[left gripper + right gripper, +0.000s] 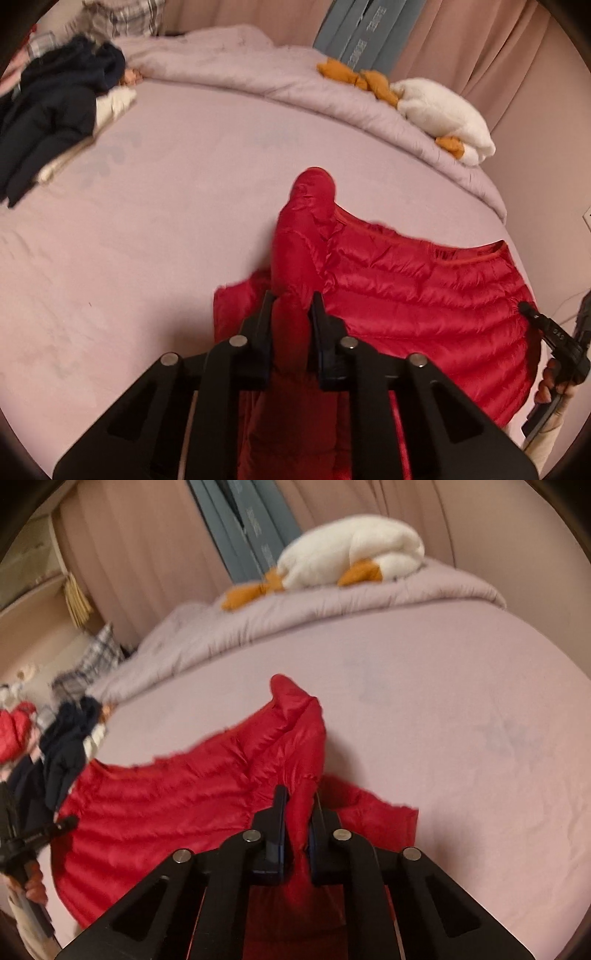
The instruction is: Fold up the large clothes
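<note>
While both tools angle down at the pink bed (147, 258), the left gripper (291, 306) pinches one sleeve of the red puffer jacket (406, 288) (spread flat near the bed's edge), and the right gripper (299, 801) clamps the opposite sleeve.

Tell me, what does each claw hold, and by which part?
Both hold the red puffer jacket: the left claw pinches one sleeve, the right claw the other.

A wide bed (147, 240) in a pale pink sheet, rumpled duvet (229, 62) behind, pink curtains (480, 44) drawn beyond.
</note>
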The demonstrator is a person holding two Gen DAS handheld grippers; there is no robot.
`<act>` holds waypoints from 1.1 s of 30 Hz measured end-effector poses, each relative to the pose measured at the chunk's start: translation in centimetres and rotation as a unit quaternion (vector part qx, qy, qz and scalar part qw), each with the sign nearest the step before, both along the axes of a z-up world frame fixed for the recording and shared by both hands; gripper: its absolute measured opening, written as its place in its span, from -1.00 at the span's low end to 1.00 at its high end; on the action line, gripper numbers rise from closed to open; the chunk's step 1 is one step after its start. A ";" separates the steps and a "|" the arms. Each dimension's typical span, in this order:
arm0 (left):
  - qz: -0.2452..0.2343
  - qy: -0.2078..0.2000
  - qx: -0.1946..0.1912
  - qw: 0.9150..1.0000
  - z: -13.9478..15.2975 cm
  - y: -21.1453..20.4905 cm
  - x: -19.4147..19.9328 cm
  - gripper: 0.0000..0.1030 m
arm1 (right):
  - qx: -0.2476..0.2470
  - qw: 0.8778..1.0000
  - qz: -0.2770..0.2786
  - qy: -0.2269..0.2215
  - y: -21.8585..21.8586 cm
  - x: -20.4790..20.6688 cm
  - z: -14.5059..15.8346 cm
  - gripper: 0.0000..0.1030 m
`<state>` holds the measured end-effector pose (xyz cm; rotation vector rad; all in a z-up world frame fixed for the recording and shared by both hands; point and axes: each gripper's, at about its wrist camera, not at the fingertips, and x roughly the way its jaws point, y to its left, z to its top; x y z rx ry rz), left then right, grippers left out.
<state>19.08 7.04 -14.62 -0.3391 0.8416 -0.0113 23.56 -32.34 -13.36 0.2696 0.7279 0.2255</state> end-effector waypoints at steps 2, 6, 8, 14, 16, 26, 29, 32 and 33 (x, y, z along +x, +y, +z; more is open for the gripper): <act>0.002 -0.017 0.012 1.000 0.7 -0.3 0.2 -0.70 | -0.007 1.000 -0.009 -0.020 0.2 -0.1 0.8 -0.87; 0.010 -0.005 0.039 0.999 -0.4 -0.8 1.6 -0.68 | -0.044 0.998 -0.032 -0.009 1.0 0.8 -0.7 -0.87; 0.015 0.014 0.058 0.998 -1.7 -1.1 2.2 -0.66 | -0.053 0.998 -0.037 0.013 1.0 1.4 -2.0 -0.87; 0.019 0.021 0.125 0.992 -3.6 -1.5 1.9 -0.52 | -0.090 0.995 -0.038 0.023 1.3 1.1 -4.0 -0.87; 0.029 0.026 0.113 0.993 -4.1 -0.9 1.9 -0.48 | -0.099 0.994 -0.037 0.024 1.4 1.0 -4.1 -0.87; 0.054 0.033 0.100 0.993 -4.6 -0.2 1.1 -0.10 | -0.113 0.992 -0.051 0.019 1.4 0.4 -4.5 -0.87; 0.063 0.036 0.080 0.994 -4.5 0.5 0.5 0.01 | -0.113 0.992 -0.060 0.018 1.3 0.1 -4.2 -0.87; 0.070 0.035 0.074 0.994 -4.2 0.8 -0.3 0.14 | -0.105 0.992 -0.069 0.019 0.8 -0.2 -3.7 -0.77; 0.072 0.035 0.075 0.994 -4.0 0.9 -0.7 0.20 | -0.105 0.991 -0.076 0.018 0.7 -0.4 -3.4 -0.67</act>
